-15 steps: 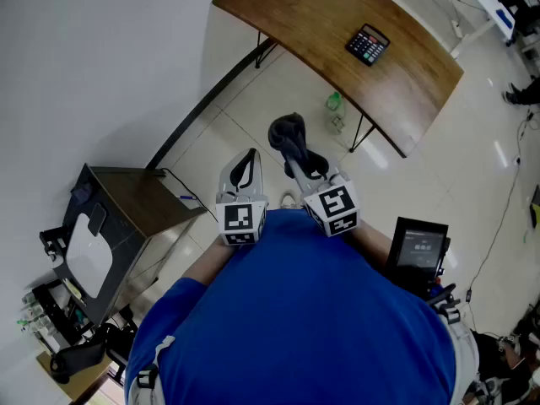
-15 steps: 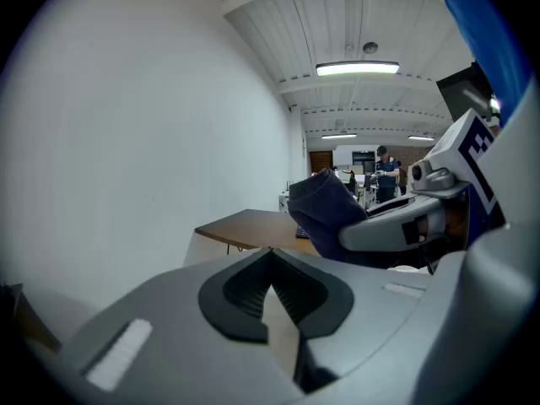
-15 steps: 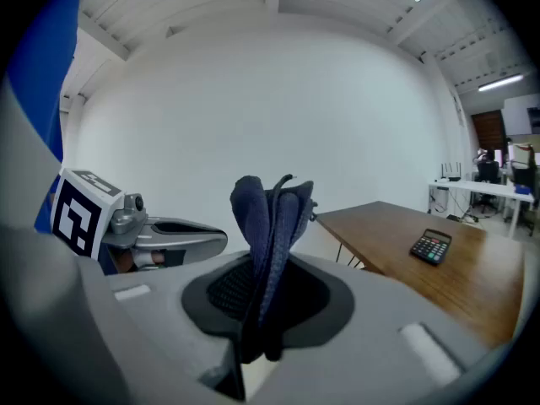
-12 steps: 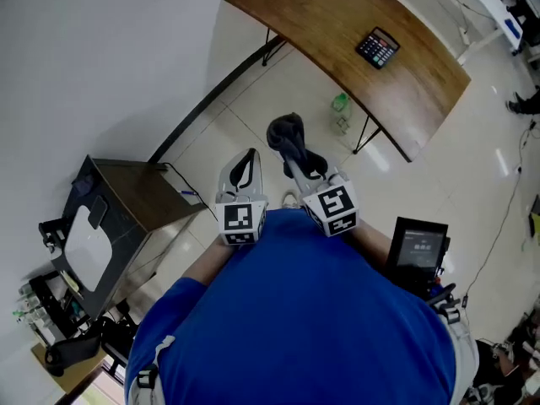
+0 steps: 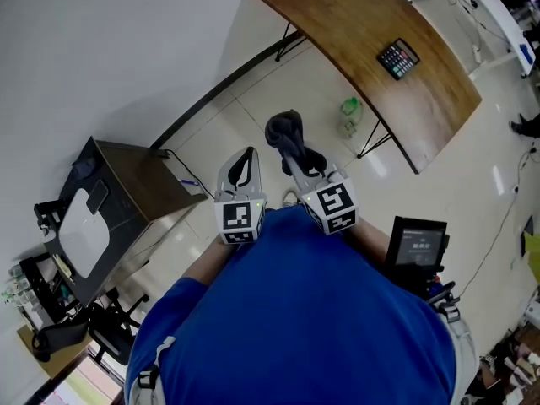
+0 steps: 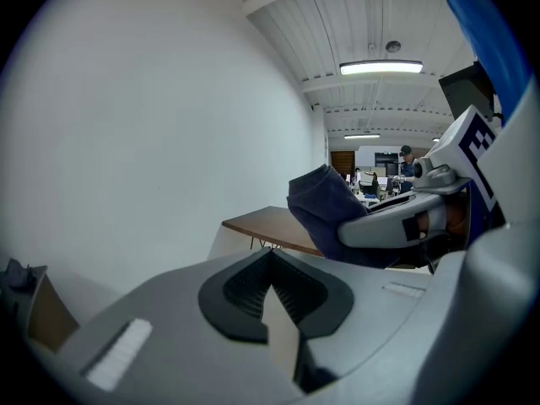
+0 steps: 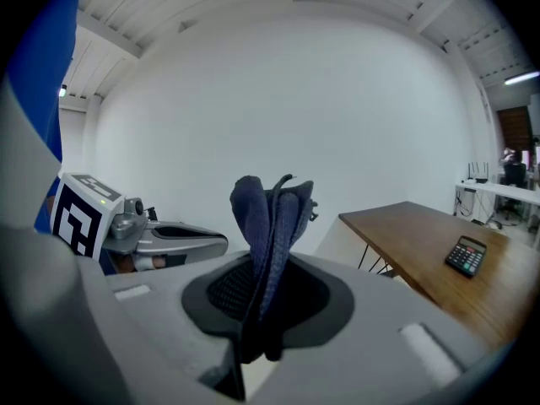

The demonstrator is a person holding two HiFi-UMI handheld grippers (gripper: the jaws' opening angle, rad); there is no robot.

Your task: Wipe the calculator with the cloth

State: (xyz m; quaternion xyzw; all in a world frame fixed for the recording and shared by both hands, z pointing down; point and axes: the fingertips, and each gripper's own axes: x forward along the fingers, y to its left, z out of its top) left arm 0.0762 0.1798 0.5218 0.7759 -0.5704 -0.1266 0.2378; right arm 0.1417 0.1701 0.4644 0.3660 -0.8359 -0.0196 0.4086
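A black calculator with coloured keys lies on the wooden table at the upper right of the head view; it also shows on the table's right part in the right gripper view as the calculator. My right gripper is shut on a dark blue cloth, which sticks up bunched from the jaws as the cloth. My left gripper is held beside it with its jaws closed and nothing between them. Both grippers are held close to my body, well short of the table.
A green bottle stands on the tiled floor under the table's near edge. A dark side table with equipment sits at the left, against the white wall. A black device with a screen is at my right side.
The table and calculator have shifted to the right and slightly down in the head view. Both grippers keep the same pose, the cloth still in the right one.
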